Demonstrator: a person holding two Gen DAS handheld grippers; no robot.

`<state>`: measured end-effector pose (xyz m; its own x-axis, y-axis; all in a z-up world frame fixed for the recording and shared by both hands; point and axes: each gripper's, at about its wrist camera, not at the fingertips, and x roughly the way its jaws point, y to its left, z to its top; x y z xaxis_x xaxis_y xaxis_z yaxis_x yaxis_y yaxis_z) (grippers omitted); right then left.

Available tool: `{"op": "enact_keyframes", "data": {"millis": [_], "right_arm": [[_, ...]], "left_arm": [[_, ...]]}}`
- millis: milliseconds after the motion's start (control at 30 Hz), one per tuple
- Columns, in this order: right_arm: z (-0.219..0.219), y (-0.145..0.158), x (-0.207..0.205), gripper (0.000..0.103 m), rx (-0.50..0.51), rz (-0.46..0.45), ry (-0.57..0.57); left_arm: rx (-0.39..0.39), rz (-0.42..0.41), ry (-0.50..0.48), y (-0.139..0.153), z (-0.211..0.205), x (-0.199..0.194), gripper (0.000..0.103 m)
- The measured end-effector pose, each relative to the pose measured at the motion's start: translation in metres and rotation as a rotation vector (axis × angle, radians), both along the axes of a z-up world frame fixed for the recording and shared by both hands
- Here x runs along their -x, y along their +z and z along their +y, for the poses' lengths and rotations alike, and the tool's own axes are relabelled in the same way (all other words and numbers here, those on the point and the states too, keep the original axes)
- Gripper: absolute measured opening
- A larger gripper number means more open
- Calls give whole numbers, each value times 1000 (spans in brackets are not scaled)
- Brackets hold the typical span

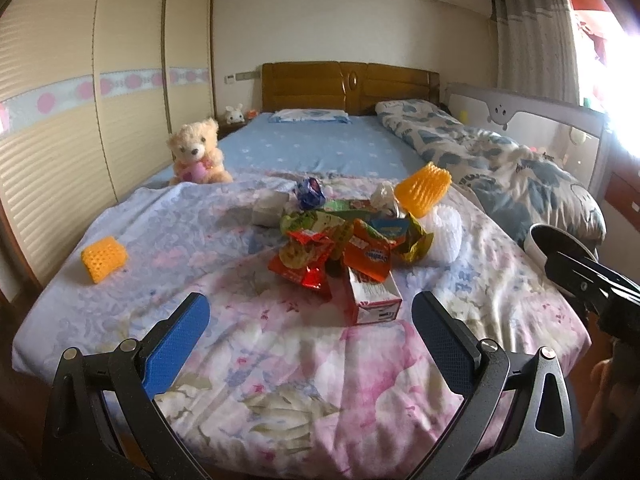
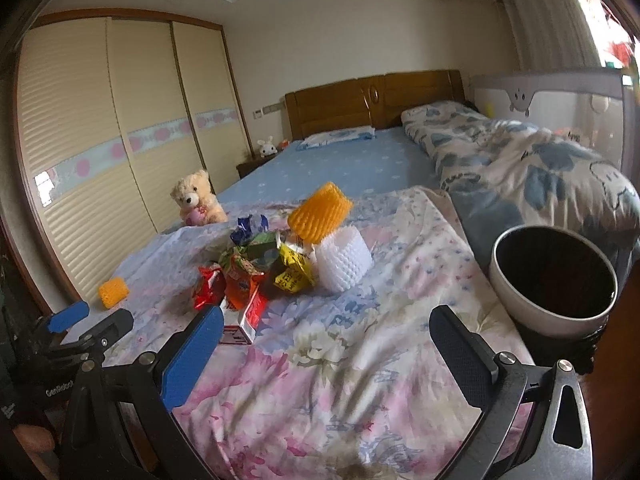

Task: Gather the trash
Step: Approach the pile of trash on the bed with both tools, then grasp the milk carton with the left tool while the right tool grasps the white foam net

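The carton (image 1: 374, 300) lies straight ahead of the left gripper (image 1: 310, 320), nearer to it; both the left and the right gripper (image 2: 326, 344) are wide open, empty.

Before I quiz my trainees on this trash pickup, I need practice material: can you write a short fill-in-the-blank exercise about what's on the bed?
1. The teddy bear sits near the ____ doors.
2. The lone yellow foam net lies apart from the wrapper pile, on the pile's ____ side.
3. The left gripper and right gripper both have jaws that are ____.
4. The white bin with the dark inside stands at the bed's ____ edge.

Missing words: wardrobe; left; open; right
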<state>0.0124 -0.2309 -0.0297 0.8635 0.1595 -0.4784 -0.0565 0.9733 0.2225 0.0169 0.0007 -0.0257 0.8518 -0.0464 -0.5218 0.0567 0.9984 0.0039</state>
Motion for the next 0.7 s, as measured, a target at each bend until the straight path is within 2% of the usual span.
{"op": "enact_keyframes", "data": {"millis": [233, 400, 467, 700], "right_arm": [[-10, -15, -28, 102, -37, 86, 9], [-14, -28, -49, 94, -41, 150, 20], [-17, -35, -61, 87, -47, 184, 25], [-18, -47, -100, 84, -70, 247, 49]], "left_arm": [[7, 64, -31, -12, -7, -20, 103], [-4, 112, -51, -25, -18, -36, 103], [-5, 129, -57, -29, -22, -43, 103], [-14, 191, -71, -43, -36, -71, 103]]}}
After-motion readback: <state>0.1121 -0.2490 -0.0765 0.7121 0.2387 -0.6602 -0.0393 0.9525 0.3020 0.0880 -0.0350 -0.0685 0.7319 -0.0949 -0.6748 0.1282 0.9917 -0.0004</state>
